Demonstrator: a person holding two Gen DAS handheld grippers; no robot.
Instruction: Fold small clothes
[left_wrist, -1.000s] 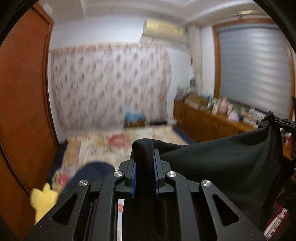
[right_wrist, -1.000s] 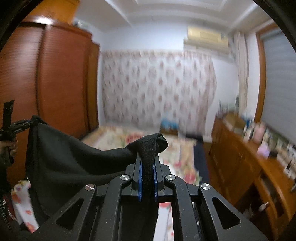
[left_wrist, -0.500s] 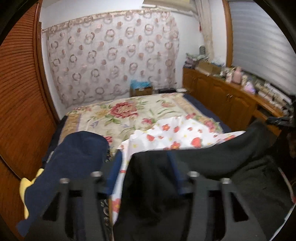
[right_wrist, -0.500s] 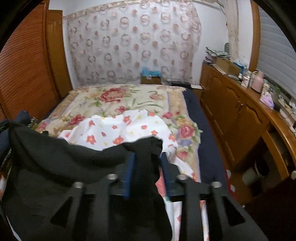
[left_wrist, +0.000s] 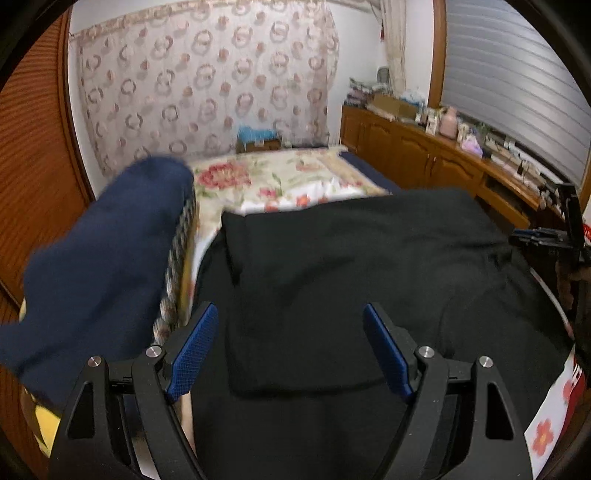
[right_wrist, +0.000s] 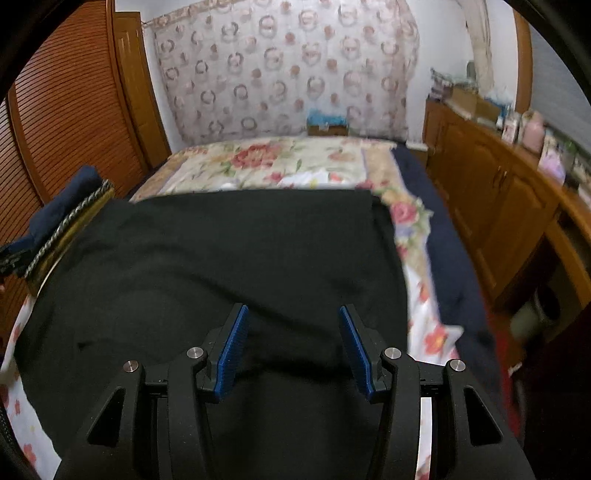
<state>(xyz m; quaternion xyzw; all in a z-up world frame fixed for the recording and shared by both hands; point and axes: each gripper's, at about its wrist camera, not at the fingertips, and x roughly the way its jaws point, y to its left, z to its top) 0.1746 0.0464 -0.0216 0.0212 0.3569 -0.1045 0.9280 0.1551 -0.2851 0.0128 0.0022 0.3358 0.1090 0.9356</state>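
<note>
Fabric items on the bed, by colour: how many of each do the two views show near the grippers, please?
Black garment: 1
Navy blue cloth: 1
White sheet with red flowers: 1
Total: 3
Both the left gripper and the right gripper are open, holding nothing.

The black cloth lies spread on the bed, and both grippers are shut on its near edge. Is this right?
Not quite. The black cloth does lie spread on the bed, but neither gripper holds it. The right wrist view shows the right gripper with jaws apart and nothing between them, and the left wrist view shows the left gripper open too.
</note>
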